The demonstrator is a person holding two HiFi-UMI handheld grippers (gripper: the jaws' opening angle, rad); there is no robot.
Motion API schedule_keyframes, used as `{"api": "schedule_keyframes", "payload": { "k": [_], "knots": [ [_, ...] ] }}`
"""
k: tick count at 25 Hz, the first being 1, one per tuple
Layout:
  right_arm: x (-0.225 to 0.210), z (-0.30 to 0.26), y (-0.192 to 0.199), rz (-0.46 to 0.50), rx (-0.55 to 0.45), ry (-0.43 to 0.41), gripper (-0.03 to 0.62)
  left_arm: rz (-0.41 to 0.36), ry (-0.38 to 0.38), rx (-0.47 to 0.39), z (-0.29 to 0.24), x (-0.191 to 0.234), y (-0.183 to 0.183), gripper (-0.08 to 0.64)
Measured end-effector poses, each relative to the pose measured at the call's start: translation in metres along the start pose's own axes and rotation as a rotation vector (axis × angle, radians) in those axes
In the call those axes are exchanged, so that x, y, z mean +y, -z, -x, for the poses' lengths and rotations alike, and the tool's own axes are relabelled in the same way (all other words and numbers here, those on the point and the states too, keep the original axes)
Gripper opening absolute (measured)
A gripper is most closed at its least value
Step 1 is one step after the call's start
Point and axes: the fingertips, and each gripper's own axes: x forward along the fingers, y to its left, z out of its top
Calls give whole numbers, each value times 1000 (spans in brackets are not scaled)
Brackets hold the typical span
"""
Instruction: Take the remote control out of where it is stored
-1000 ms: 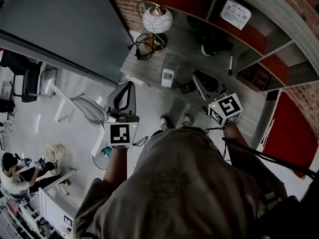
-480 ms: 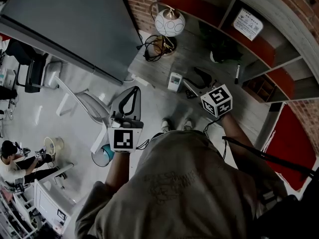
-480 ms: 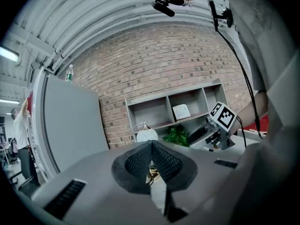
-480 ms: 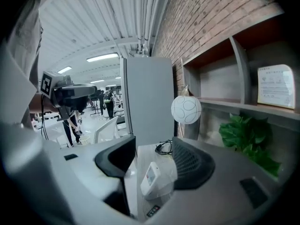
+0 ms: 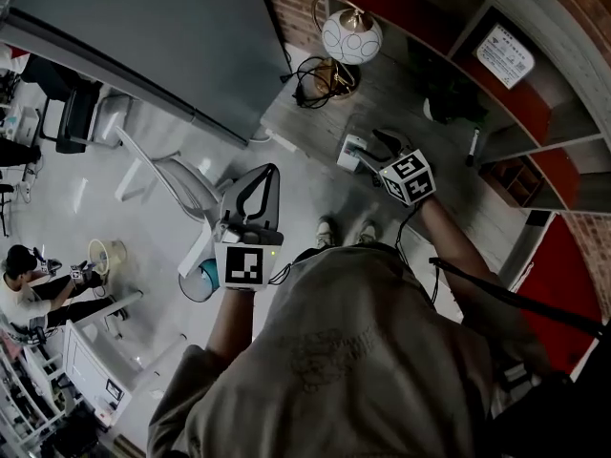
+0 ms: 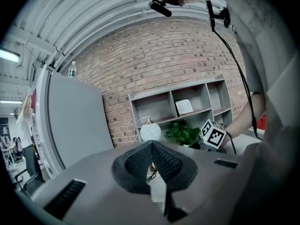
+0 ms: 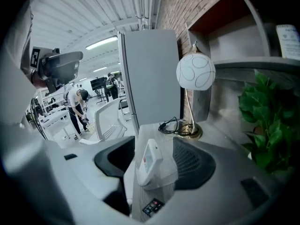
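The white remote control (image 7: pixel 149 159) stands upright in a pale holder (image 7: pixel 158 185) on the grey table (image 7: pixel 220 144). My right gripper (image 7: pixel 153 150) is open, its jaws have just been opening, and the remote stands between the pads without being pressed. In the head view the remote (image 5: pixel 349 151) sits at the table's near edge with the right gripper (image 5: pixel 375 149) reaching onto it. My left gripper (image 5: pixel 256 181) hangs over the floor to the left, away from the table. Its jaws meet at the tip with nothing between them (image 6: pixel 152 145).
A small black keypad (image 7: pixel 152 206) lies in front of the holder. A globe lamp (image 5: pixel 350 36) with coiled cables (image 7: pixel 171 125) stands at the table's back. A green plant (image 7: pixel 265 125) is to the right, shelves (image 5: pixel 496 65) behind. A white chair (image 5: pixel 167 198) stands left.
The right gripper has dropped down and forward to the white remote, and its jaws have gone from shut to wide open. The left gripper has barely moved.
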Motion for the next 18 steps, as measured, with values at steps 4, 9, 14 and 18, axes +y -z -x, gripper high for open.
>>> {"api": "schedule_keyframes", "payload": {
  "k": [4,9,14,18],
  "knots": [
    [5,-22,21,-5,55,-30,241,4,-20,10,4,6,3,11],
    [2,-41,40,2,119,-29,241,14,-39,52,9,10,12,11],
    [-4,-52,54,12,168,-29,238,25,-45,68,8,12,18,11],
    [-5,-56,58,11,178,-41,205,20,-40,73,4,12,19,11]
  ]
}}
